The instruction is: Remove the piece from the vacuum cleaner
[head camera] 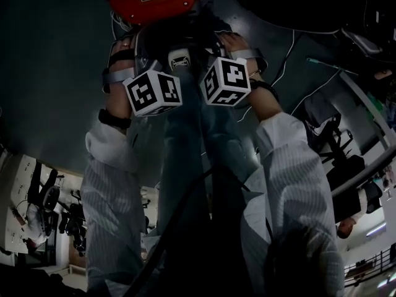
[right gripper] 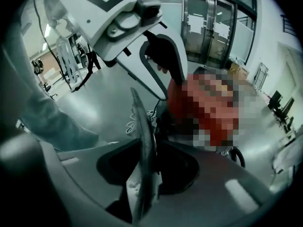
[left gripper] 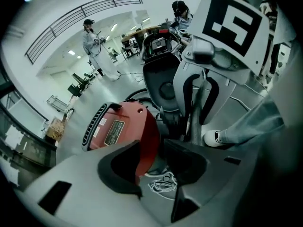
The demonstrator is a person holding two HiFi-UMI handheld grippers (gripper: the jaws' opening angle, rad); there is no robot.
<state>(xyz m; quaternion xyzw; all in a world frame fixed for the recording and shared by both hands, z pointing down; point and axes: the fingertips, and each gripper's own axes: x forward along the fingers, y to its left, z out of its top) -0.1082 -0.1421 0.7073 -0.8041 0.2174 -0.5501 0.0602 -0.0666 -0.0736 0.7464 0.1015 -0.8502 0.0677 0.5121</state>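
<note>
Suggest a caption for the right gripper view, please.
Thin piece between open jaws of the right gripper, red vacuum cleaner behind.

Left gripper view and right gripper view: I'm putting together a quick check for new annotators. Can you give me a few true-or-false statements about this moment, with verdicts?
1. The left gripper has its jaws apart and grips nothing. True.
2. The vacuum cleaner has a blue body. False: the body is red.
3. A thin flat piece stands edge-on between the jaws of the right gripper. True.
4. The white cable is wound around the left gripper. False: it lies loose in a small bundle beyond the open jaws.
5. The right gripper shows in the left gripper view. True: it is at the upper right.
</note>
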